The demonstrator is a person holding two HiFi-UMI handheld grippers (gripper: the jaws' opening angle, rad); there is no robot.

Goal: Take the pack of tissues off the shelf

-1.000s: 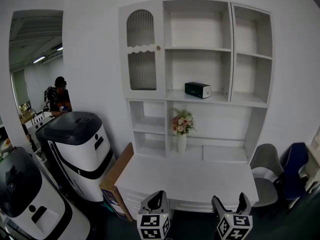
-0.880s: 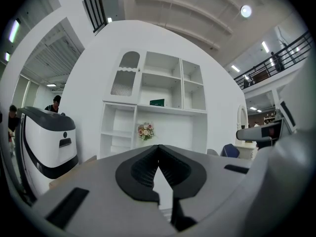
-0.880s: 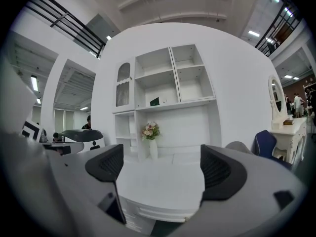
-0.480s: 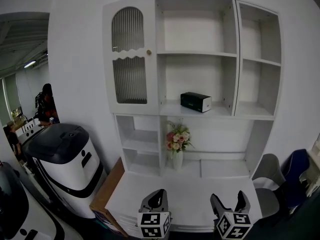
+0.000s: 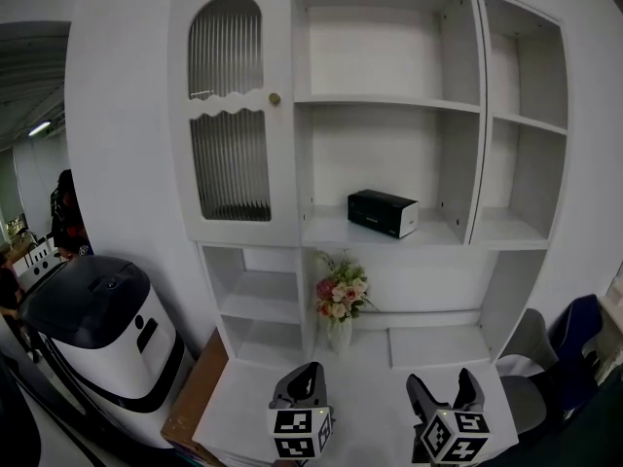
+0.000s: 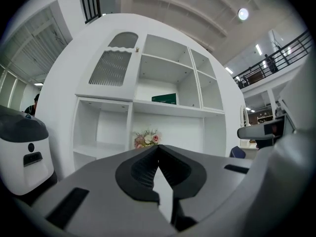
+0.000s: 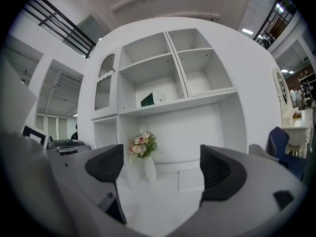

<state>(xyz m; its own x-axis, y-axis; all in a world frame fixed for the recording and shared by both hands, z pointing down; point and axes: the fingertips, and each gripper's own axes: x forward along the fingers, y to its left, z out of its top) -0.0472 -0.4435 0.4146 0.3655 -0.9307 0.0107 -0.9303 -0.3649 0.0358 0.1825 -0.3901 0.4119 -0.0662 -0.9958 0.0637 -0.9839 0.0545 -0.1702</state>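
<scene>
Pack of tissues point(image 5: 383, 212) lies on the shelf point(image 5: 326, 232); flowers point(image 5: 338, 298) below it; lower down, left gripper point(image 5: 308, 376) pinched together, empty; right gripper point(image 5: 443, 387) spread wide, empty.

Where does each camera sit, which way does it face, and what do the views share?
Head view: on the person's head, facing the shelf unit; left gripper and right gripper below.
Left gripper view: on that gripper, tilted up at the shelves; shut jaws at bottom.
Right gripper view: on that gripper, facing the shelves; open jaws frame the flowers.
Shared: the pack of tissues.
</scene>
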